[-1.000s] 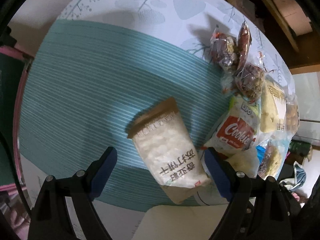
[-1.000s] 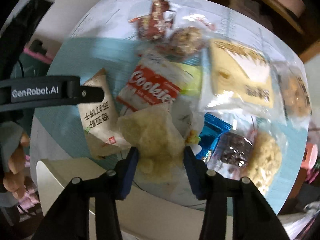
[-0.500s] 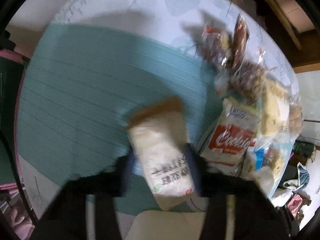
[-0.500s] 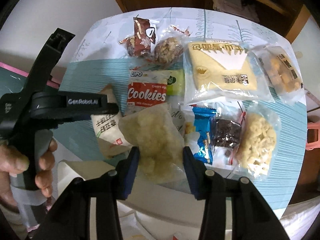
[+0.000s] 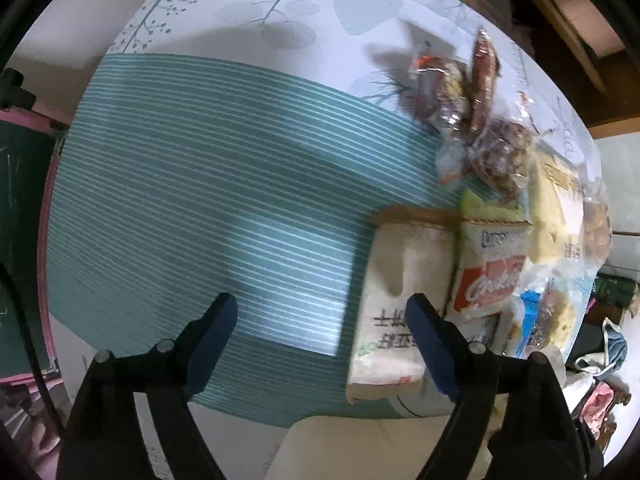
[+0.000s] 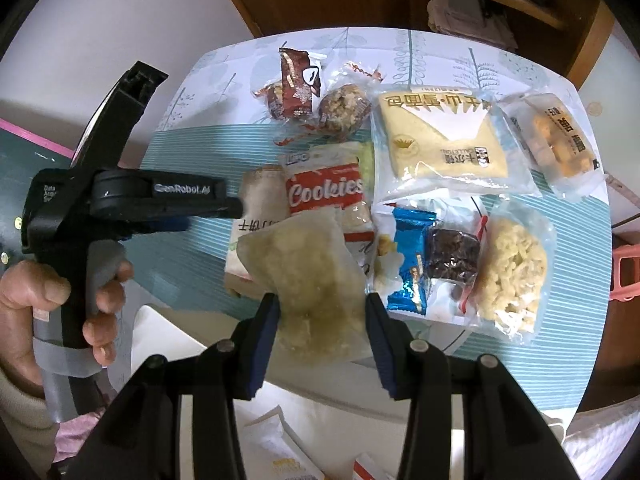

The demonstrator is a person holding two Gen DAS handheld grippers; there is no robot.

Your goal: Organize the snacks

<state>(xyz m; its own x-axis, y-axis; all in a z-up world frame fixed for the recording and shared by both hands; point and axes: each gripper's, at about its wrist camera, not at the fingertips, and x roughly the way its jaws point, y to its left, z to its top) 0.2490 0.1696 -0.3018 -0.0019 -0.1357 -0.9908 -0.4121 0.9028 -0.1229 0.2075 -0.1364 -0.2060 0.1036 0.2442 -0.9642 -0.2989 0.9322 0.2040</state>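
Left wrist view
- Your left tool (image 5: 322,334): its jaws are opening and stand wide over the teal striped mat (image 5: 208,184), with nothing between the blue pads. It points down at the desk (image 5: 280,4).
- Cracker packet (image 5: 400,304): lies flat on the mat, under and just past the right-hand finger (image 5: 430,344), which overlaps its lower edge. Whether they touch, you cannot tell.
- Cookies packet (image 5: 490,276): lies right beside the cracker packet, its long edge against it.
- Other snacks: a blurred cluster of brown wrapped pieces (image 5: 472,96) lies farther up, on the white leaf-print cloth.

Right wrist view
- Your right tool (image 6: 322,332): narrow, its pads pressed on both sides of a clear bag of pale crumbly snack (image 6: 304,276), which it holds above the desk.
- Held bag: it hangs in front of the cracker packet (image 6: 256,200) and the lower edge of the Cookies packet (image 6: 324,190).
- Snacks on the desk: a yellow cake pack (image 6: 440,140), an orange-piece pack (image 6: 554,144), a blue wrapper (image 6: 410,256), a dark brownie (image 6: 452,256) and a noodle-like bag (image 6: 512,272) lie close together to the right.
- Your left hand (image 6: 48,300): grips the black handle of the left tool (image 6: 176,220) at the left of this view, over the mat's edge.
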